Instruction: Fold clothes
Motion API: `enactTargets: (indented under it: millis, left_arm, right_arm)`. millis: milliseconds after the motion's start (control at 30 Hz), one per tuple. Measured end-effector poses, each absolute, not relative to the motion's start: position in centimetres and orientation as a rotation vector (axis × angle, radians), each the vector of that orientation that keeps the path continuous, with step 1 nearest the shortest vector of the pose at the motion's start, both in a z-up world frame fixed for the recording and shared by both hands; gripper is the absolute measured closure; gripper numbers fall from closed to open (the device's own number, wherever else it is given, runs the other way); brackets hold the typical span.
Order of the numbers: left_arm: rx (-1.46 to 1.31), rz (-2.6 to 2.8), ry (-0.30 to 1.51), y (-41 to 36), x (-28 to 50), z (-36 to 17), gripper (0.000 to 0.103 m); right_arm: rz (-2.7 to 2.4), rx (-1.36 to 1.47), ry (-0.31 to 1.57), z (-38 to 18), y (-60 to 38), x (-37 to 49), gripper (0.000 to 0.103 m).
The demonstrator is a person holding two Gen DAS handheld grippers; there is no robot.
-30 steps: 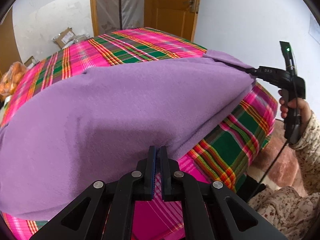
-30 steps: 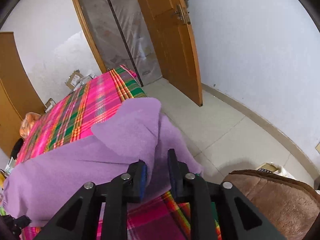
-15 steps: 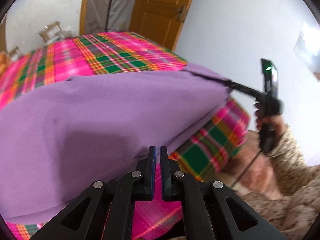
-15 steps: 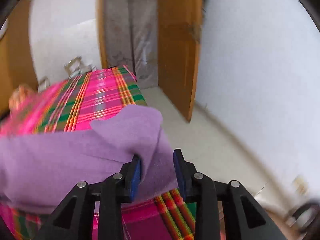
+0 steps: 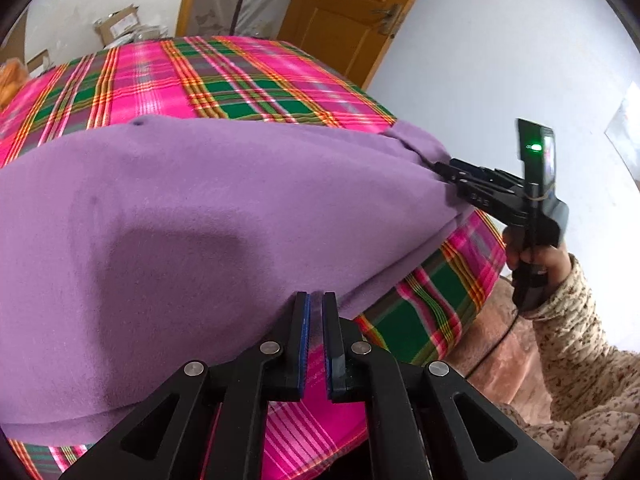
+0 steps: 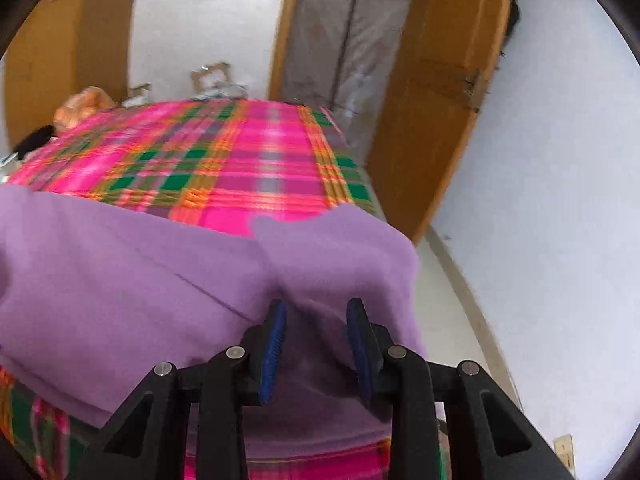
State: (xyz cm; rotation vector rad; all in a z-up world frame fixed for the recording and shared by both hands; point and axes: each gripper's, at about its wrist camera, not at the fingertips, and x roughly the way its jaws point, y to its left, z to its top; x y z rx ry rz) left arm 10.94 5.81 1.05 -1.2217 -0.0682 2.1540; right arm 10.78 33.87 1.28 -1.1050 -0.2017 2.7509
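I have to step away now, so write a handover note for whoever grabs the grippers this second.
Left gripper: jaws nearly closed, apparently pinching the purple garment's near edge.
Right gripper: jaws open, the garment's right corner bunched between them.
The garment is spread across the plaid bed.
Done: no finished fold visible.
Left: grip the right corner, then fold.

Far half of the plaid bedspread (image 5: 224, 80) is wide open, so we've got plenty of room to pass over there. The purple fleece garment (image 5: 200, 220) drapes across the whole near half, right up against our left gripper (image 5: 315, 304) and right gripper (image 6: 316, 316). Cardboard boxes (image 5: 120, 30) crowd the far edge. Off the right side, bare floor (image 6: 452, 288) runs to the open wooden door (image 6: 436, 120).
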Motion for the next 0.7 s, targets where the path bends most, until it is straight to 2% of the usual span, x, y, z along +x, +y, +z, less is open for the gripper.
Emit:
enactTargets:
  millis: [133,233,300,400,567,700]
  left_arm:
    - [-1.236,2.168,-0.077,5.9,10.8,0.9,0.095]
    - [-1.247,2.171,-0.081,6.0,10.8,0.7,0.093]
    - [-1.258,2.172,-0.083,6.1,10.7,0.5,0.093]
    - [-1.262,2.171,-0.085,6.1,10.7,0.5,0.093]
    - [-1.268,2.168,-0.098,6.3,10.6,0.3,0.093]
    - [-1.266,2.162,-0.089,6.7,10.6,0.2,0.093]
  right_arm:
    - [2.661,-1.176,-0.292,0.1,33.1,9.2,0.071]
    - [2.656,-1.163,-0.249,0.3,33.7,9.5,0.073]
    - [2.635,-1.14,-0.225,0.3,34.2,9.8,0.094]
    - [2.647,-1.072,-0.018,1.3,37.1,10.7,0.1]
    - [2.623,-0.914,0.393,2.7,43.0,13.7,0.1]
    - [2.554,-0.844,0.698,1.4,47.0,16.5,0.1]
